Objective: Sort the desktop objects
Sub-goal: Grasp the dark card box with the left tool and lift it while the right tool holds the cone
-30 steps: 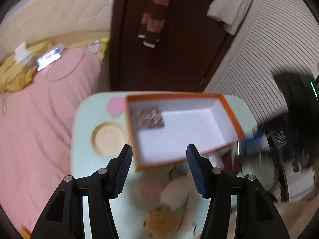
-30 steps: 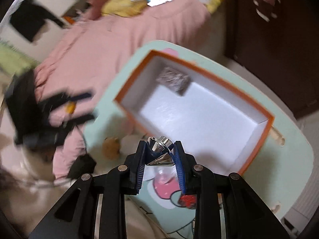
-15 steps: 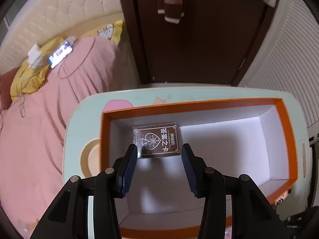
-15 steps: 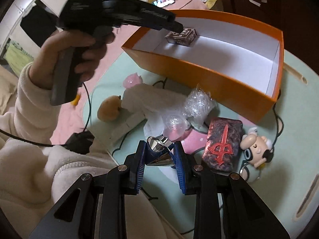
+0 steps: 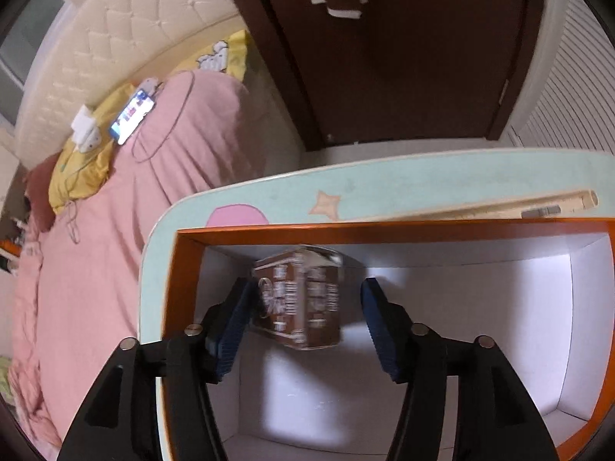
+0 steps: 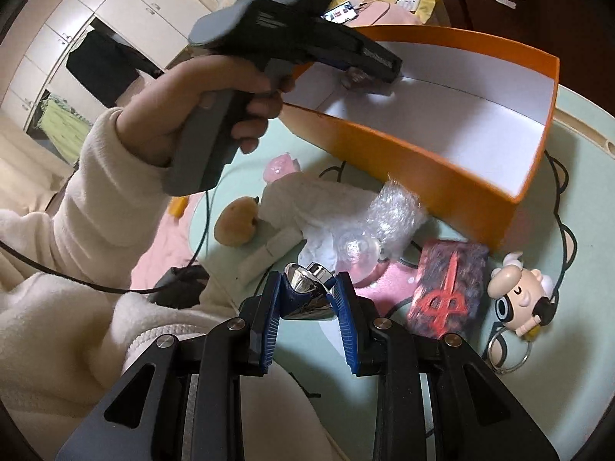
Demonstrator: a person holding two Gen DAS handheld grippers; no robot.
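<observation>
An orange box [image 5: 384, 230] with a white inside stands on the mint table [image 5: 384, 184]. A brown card box [image 5: 300, 299] sits tilted in its far left corner. My left gripper [image 5: 305, 315] is open inside the orange box, its pads on either side of the card box; the left pad is close to it, the right pad apart. My right gripper [image 6: 309, 299] is shut on a shiny silver metal object [image 6: 305, 292], held above the table's near side. The orange box also shows in the right wrist view [image 6: 423, 169], with the left gripper's body [image 6: 307, 46] reaching into it.
On the table by the right gripper lie a dark red card pack [image 6: 447, 284], a cartoon figure keychain [image 6: 519, 296], bubble wrap [image 6: 392, 211], a clear pink ball [image 6: 357, 253], white plush [image 6: 300, 199] and a tan round toy [image 6: 236, 223]. A pink bed [image 5: 115, 230] lies left.
My left gripper moved down into the orange box, and the card box now stands tilted between its pads. The right gripper holds the silver object, little moved.
</observation>
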